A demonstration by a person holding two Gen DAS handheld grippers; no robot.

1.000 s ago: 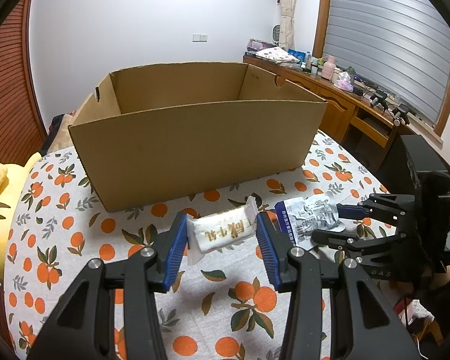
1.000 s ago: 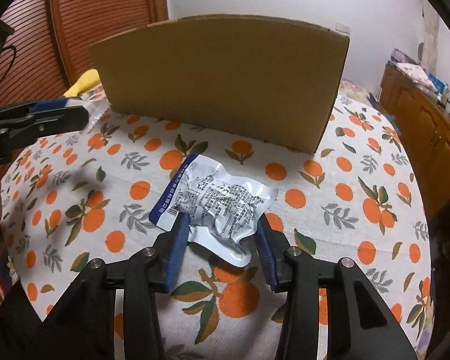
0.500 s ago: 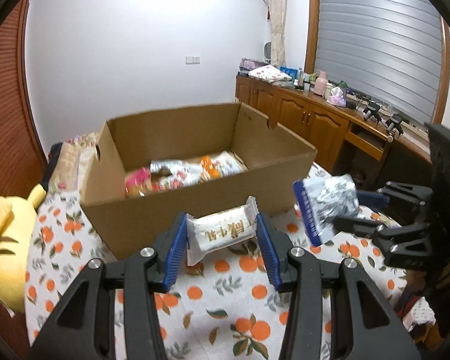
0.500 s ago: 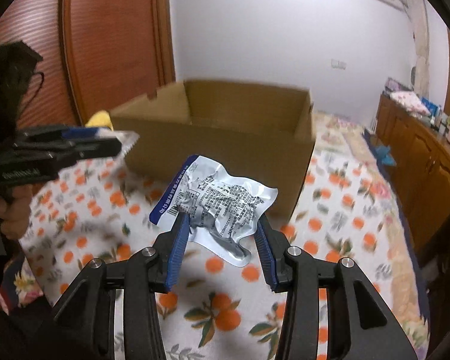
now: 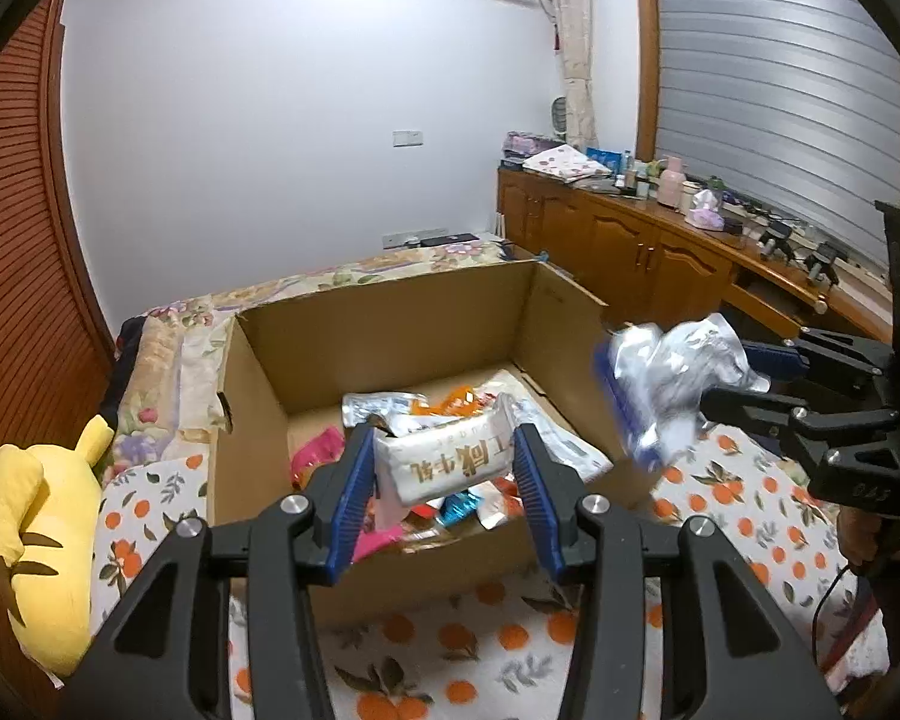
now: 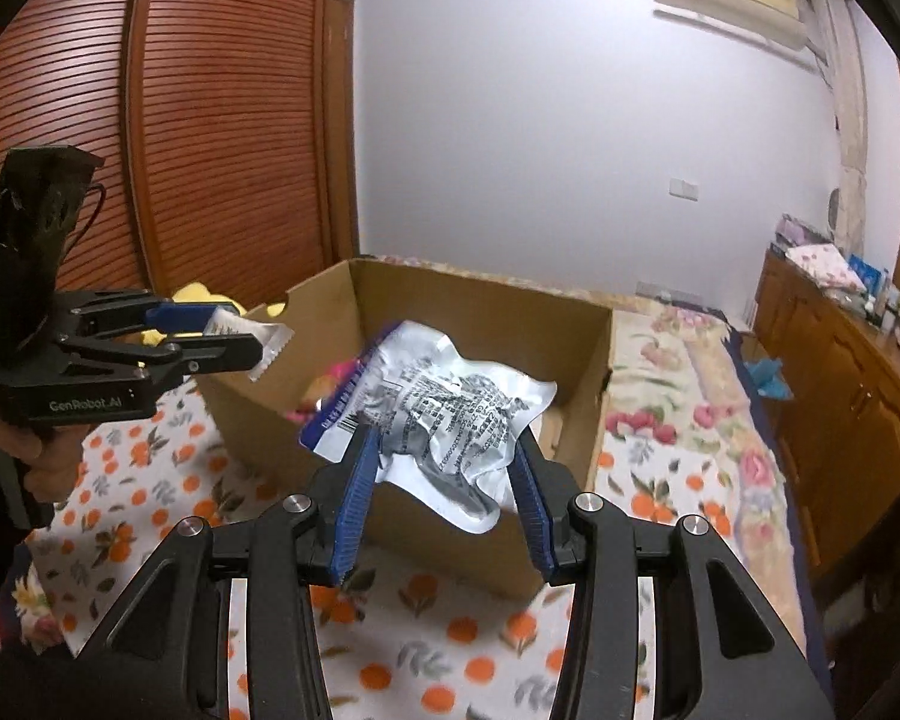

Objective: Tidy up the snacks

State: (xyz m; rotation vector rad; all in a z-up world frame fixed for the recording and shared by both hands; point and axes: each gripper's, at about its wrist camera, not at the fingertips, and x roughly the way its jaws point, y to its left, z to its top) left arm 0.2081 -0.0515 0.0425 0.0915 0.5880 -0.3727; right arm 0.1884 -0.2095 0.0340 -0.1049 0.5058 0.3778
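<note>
An open cardboard box (image 5: 390, 330) stands on the orange-print tablecloth (image 5: 450, 648) and holds several snack packets (image 5: 450, 414). My left gripper (image 5: 444, 468) is shut on a white snack bar (image 5: 444, 465) and holds it above the box's near edge. My right gripper (image 6: 444, 468) is shut on a crumpled silver and blue pouch (image 6: 444, 408), raised before the box (image 6: 480, 312). The pouch (image 5: 666, 384) shows at the right of the box in the left wrist view. The left gripper (image 6: 234, 345) with the bar shows at the left in the right wrist view.
A yellow plush toy (image 5: 42, 510) lies left of the box. A bed with a floral cover (image 6: 678, 372) is behind the table. A wooden cabinet (image 5: 630, 240) with clutter runs along the right wall. A slatted wooden door (image 6: 150, 120) is on the left.
Both grippers have risen from the table with their packets and moved up toward the box; the box's inside with its snacks has come into view.
</note>
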